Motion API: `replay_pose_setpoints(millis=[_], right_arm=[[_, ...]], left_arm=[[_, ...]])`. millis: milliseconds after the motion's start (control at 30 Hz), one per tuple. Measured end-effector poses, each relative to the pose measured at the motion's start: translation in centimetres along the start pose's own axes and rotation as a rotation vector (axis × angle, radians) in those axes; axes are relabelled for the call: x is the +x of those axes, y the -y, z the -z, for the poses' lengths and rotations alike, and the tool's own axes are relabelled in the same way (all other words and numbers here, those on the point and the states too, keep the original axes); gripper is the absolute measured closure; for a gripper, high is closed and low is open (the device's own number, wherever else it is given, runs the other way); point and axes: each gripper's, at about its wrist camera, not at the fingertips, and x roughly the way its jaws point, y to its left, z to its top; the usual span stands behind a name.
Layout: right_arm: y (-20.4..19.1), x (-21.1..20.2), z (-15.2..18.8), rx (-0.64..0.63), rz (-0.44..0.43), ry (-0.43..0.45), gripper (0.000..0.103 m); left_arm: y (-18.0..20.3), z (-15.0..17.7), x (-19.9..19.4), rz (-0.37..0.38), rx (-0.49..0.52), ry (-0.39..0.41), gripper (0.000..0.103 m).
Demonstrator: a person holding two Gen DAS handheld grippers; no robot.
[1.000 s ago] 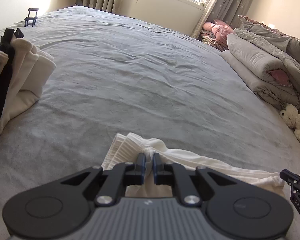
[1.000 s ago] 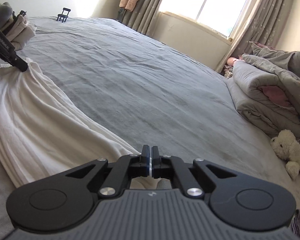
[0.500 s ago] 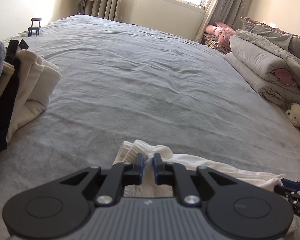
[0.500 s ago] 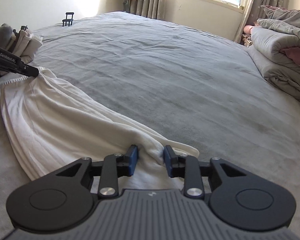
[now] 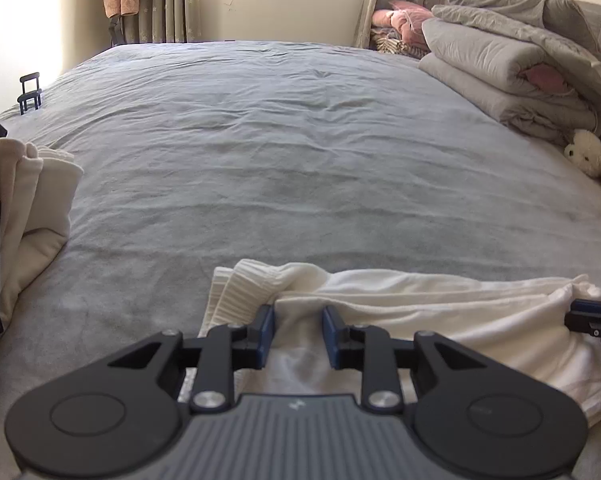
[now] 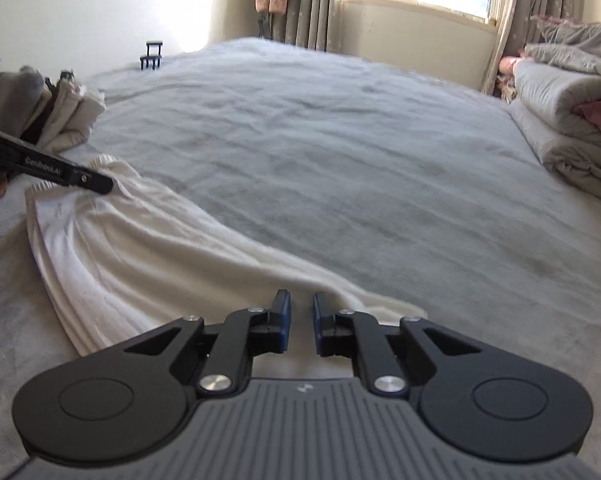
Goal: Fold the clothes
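White garment [image 6: 148, 248] lies stretched flat on the grey bed [image 5: 300, 160], near edge, running from the left gripper [image 5: 298, 334] to the right gripper [image 6: 300, 326].

Left gripper: jaws have just been opening, now apart. Ribbed end of the garment sits between the blue pads [image 5: 266, 330], cloth bunched in the gap, pads not pressing on it. In the right wrist view the same gripper shows at 9 o'clock, tip resting on the gathered end.

Right gripper: jaws a little apart, opened within the last second. The other end of the garment lies under and between the fingers, not clamped. Its tip shows at 3 o'clock in the left wrist view.

Folded clothes stack [image 5: 24, 208] at 9 o'clock in the left view, near the garment but apart from it. Rolled duvets [image 5: 512, 76] at 2 o'clock, plush toy [image 5: 596, 158] below them. Small black stand [image 5: 30, 94] at 10 o'clock on the far bed edge.
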Motion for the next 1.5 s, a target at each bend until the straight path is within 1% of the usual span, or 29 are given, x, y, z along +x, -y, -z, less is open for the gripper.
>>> replay_pose_setpoints(millis=[100,133,200,300,333,433,467,500,533,600,633,700,733,800,867,933,967,1033,1100,1200,1267,1433,1467,1500], right_arm=[[0.1,0.1,0.1,0.014,0.004,-0.008,0.091],[0.1,-0.2,-0.1,0.012,0.009,-0.01,0.088],[-0.2,-0.4,-0.1,-0.003,0.017,-0.01,0.083],[-0.6,-0.6,0.0,-0.018,0.033,-0.001,0.081],[-0.6,-1.0,-0.1,-0.012,0.033,0.022,0.081],[-0.8,-2.4,-0.6,0.014,0.016,0.118,0.081],[-0.9,-2.5,-0.7,0.018,0.011,0.127,0.081],[-1.0,-2.2,-0.7,0.021,0.01,0.109,0.077],[-1.1,-1.8,-0.7,0.023,0.009,0.09,0.07],[-1.3,-0.4,-0.3,0.033,0.022,0.006,0.067],[-1.3,-0.1,0.0,0.036,0.024,0.002,0.066],[-1.4,-0.2,-0.1,0.039,0.029,-0.002,0.066],[-1.5,-0.6,-0.5,0.044,0.03,0.013,0.066],[-1.8,-1.8,-1.3,0.063,0.018,0.082,0.066],[-2.4,-2.4,-2.1,0.077,0.003,0.119,0.066],[-3.3,-1.9,-2.8,0.072,-0.003,0.095,0.066],[-3.7,-1.1,-2.8,0.061,0.004,0.052,0.066],[-3.9,1.1,-2.2,0.067,0.039,-0.068,0.065],[-3.7,1.2,-1.5,0.114,0.041,-0.077,0.065],[-4.4,0.6,-1.4,0.108,0.051,-0.127,0.065],[-4.7,0.1,-0.9,0.097,0.059,-0.135,0.065],[-4.4,-1.2,-0.2,0.121,0.06,-0.148,0.065],[-4.0,-1.7,-0.1,0.137,0.059,-0.15,0.064],[-3.7,-2.2,0.0,0.154,0.057,-0.152,0.059]], left_arm=[[0.1,-0.2,0.0,-0.023,0.01,0.011,0.075],[0.0,-0.3,-0.1,-0.03,0.007,0.016,0.076],[-0.5,-0.5,-0.2,-0.042,-0.017,0.027,0.082],[-1.0,-0.6,-0.5,-0.039,-0.053,0.038,0.087],[-1.2,-0.7,-0.7,-0.038,-0.065,0.044,0.089],[-1.4,-1.0,-1.5,-0.045,-0.074,0.088,0.089],[-1.4,-1.1,-1.8,-0.048,-0.074,0.105,0.089],[-1.4,-1.2,-2.1,-0.044,-0.07,0.118,0.089],[-1.0,-1.1,-2.1,-0.014,-0.055,0.115,0.089],[-0.4,-1.0,-2.1,0.045,-0.023,0.109,0.085],[0.0,-0.9,-2.1,0.069,-0.006,0.105,0.081],[1.0,-0.6,-1.7,0.079,0.035,0.092,0.072],[1.4,-0.4,-1.3,0.08,0.052,0.08,0.063],[2.3,-0.1,-0.6,0.083,0.087,0.057,0.061],[3.0,0.3,0.1,0.082,0.119,0.035,0.061],[3.0,0.7,0.6,0.063,0.136,0.03,0.061],[2.9,0.7,0.6,0.062,0.138,0.033,0.061],[2.7,0.7,0.5,0.062,0.134,0.034,0.061],[2.3,0.7,0.3,0.057,0.124,0.033,0.061],[1.2,0.5,0.5,0.056,0.079,0.027,0.061],[0.7,0.4,0.6,0.064,0.045,0.02,0.061],[0.9,0.4,0.4,0.057,0.041,0.022,0.061],[0.9,0.4,0.2,0.057,0.041,0.022,0.061],[1.0,0.4,0.1,0.058,0.041,0.023,0.061]])
